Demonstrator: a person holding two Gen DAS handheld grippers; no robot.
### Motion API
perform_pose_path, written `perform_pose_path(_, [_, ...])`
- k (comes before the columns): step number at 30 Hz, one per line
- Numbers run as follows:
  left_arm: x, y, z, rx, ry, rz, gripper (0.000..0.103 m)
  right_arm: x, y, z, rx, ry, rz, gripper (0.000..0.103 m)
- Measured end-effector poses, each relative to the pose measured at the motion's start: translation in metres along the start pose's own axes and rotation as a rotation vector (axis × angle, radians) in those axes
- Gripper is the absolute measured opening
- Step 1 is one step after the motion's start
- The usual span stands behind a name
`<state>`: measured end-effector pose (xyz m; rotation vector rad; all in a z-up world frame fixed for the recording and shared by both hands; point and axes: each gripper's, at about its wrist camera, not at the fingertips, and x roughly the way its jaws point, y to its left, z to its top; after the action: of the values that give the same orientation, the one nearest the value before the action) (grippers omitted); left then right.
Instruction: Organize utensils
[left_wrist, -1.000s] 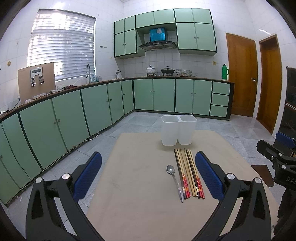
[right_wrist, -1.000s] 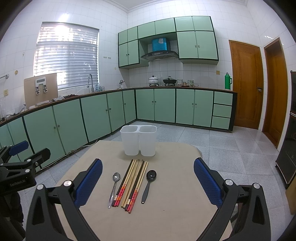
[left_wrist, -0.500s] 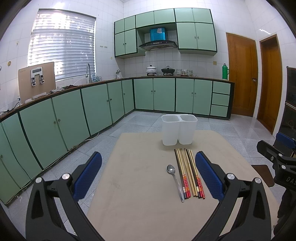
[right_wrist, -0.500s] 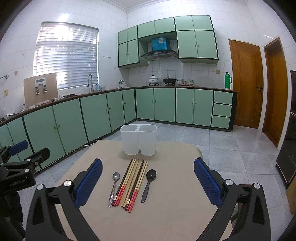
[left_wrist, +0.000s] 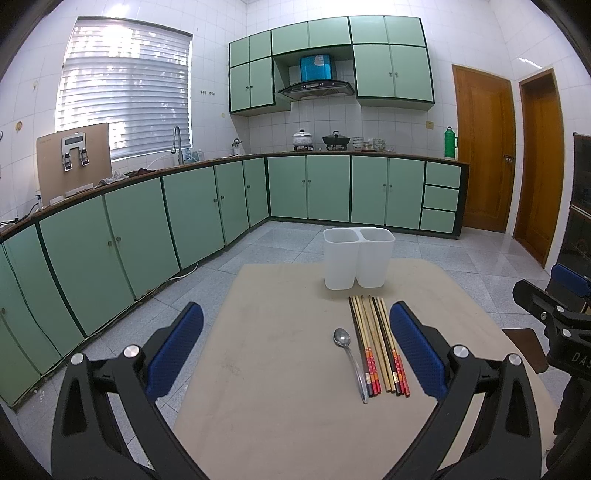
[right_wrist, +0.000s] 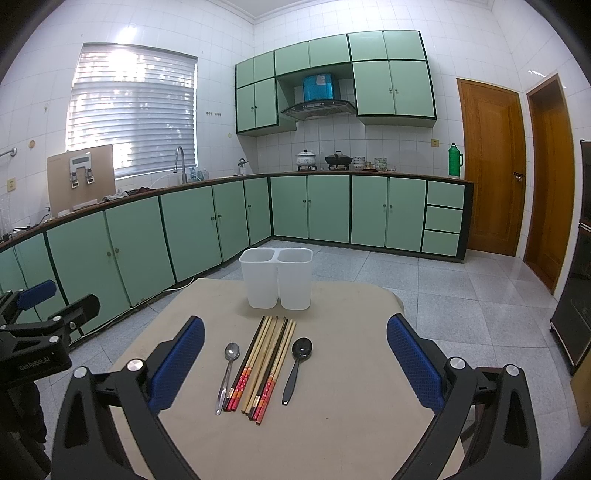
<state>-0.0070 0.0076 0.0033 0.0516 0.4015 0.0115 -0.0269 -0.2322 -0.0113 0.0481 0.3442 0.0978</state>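
Observation:
A white two-compartment holder (right_wrist: 276, 278) (left_wrist: 357, 257) stands empty at the far side of the beige table (right_wrist: 332, 424). In front of it lie several chopsticks (right_wrist: 264, 362) (left_wrist: 376, 343) side by side, a metal spoon (right_wrist: 228, 369) (left_wrist: 349, 356) to their left and a black spoon (right_wrist: 297, 363) to their right. My right gripper (right_wrist: 295, 363) hovers open above the near table, the utensils framed between its blue pads. My left gripper (left_wrist: 295, 345) is open too, over the table left of the utensils; its right pad hides the black spoon.
Green kitchen cabinets (right_wrist: 184, 229) run along the left and back walls. Two wooden doors (right_wrist: 491, 173) stand at the right. Tiled floor surrounds the table. The other gripper shows at each view's edge: the left one (right_wrist: 37, 332), the right one (left_wrist: 554, 314).

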Motion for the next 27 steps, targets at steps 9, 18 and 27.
perform_pose_path(9, [0.000, 0.001, 0.000, -0.001, 0.000, 0.000, 0.098, 0.000, 0.000, 0.000, 0.000, 0.001, 0.001, 0.097])
perform_pose_path(18, [0.006, 0.008, 0.000, -0.004, 0.013, 0.002, 0.098, 0.013, 0.004, -0.006, -0.001, 0.010, -0.002, 0.097])
perform_pose_path(27, [0.055, 0.017, -0.007, 0.015, 0.087, 0.049, 0.098, 0.063, -0.006, -0.014, -0.013, 0.094, -0.048, 0.097])
